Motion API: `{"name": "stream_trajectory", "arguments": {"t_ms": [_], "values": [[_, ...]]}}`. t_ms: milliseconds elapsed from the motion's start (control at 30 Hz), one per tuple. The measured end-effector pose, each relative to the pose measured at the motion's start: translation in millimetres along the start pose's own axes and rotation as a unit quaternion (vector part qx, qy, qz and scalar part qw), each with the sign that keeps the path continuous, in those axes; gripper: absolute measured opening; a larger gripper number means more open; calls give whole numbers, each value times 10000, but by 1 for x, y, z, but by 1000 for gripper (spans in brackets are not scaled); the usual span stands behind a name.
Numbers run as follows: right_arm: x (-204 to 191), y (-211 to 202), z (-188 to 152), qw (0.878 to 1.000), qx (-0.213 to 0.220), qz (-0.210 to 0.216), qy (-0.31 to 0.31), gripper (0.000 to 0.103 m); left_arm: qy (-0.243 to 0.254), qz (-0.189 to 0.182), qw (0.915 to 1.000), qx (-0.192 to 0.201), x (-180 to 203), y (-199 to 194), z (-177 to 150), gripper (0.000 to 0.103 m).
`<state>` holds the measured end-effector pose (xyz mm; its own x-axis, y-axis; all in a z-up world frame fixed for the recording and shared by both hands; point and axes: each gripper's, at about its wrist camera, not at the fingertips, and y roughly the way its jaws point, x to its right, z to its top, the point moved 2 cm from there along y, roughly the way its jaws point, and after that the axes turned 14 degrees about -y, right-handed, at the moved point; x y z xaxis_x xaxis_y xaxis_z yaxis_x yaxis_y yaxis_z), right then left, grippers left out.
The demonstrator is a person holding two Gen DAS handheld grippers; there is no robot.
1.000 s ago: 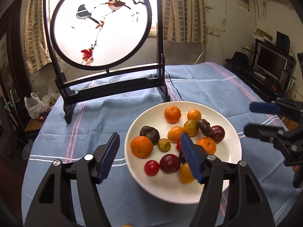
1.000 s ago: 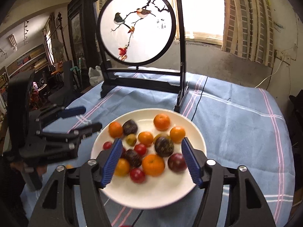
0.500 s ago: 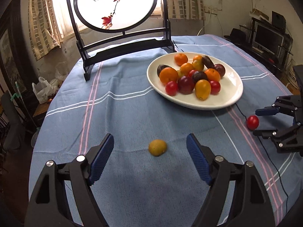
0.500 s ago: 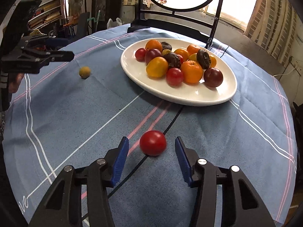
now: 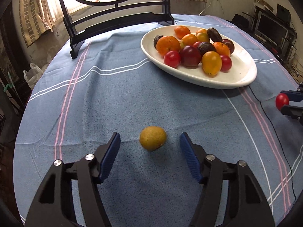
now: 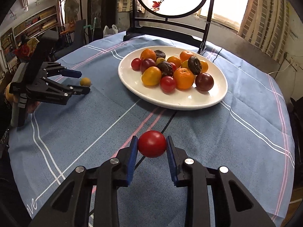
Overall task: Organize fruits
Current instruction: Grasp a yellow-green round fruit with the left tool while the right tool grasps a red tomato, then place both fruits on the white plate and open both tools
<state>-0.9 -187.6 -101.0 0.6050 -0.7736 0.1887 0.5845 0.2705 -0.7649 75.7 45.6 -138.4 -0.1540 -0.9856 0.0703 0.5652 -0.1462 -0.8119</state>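
A white oval plate [image 5: 244,76] [image 6: 189,102] holds several oranges, red tomatoes and dark plums. A small yellow fruit [image 5: 153,138] lies on the blue cloth between the fingers of my left gripper [image 5: 150,141], which is open around it without touching. It also shows in the right wrist view [image 6: 85,81] beside the left gripper [image 6: 83,82]. My right gripper [image 6: 152,145] is shut on a red tomato [image 6: 152,146], low over the cloth. The tomato also shows at the right edge of the left wrist view [image 5: 282,101].
A round table with a blue striped cloth [image 5: 113,98]. A black-framed round bird screen [image 6: 170,21] stands behind the plate. A thin black cable [image 5: 265,113] runs across the cloth near the plate. A desk with a monitor [image 5: 270,28] is off the table's far right.
Both grippers came lower and closer to the loose fruits. The right gripper closed onto the red tomato. The left gripper now straddles the yellow fruit.
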Motion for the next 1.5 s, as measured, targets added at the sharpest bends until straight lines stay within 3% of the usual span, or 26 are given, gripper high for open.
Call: {"name": "stream_trajectory", "arguments": {"t_ms": [67, 133, 200, 433, 767, 1000, 1500], "values": [[0, 1, -1, 10000, 2, -9, 10, 30, -122, -161, 9997, -129, -3, 3, 1, 35], [0, 0, -2, 10000, 18, -2, 40, 30, -90, -199, 9997, -123, -1, 2, -1, 28], [-1, -3, -3, 10000, 72, -23, 43, 30, -60, -127, 9999, -47, 1, -5, -2, 28], [3, -31, 7, 9987, 456, -205, 57, 30, 114, -422, 9962, 747, 25, -69, 19, 28], [29, -64, 64, 9910, 1224, -541, -23, 30, 445, -446, 9851, 1600, 83, -107, 71, 28], [44, -52, 90, 9900, 1301, -551, 1, 30, 430, -439, 9834, 1705, 103, -91, 86, 28], [65, -7, 104, 9924, 1123, -469, 199, 30, 212, -94, 9885, 1495, 100, -33, 110, 28]]}}
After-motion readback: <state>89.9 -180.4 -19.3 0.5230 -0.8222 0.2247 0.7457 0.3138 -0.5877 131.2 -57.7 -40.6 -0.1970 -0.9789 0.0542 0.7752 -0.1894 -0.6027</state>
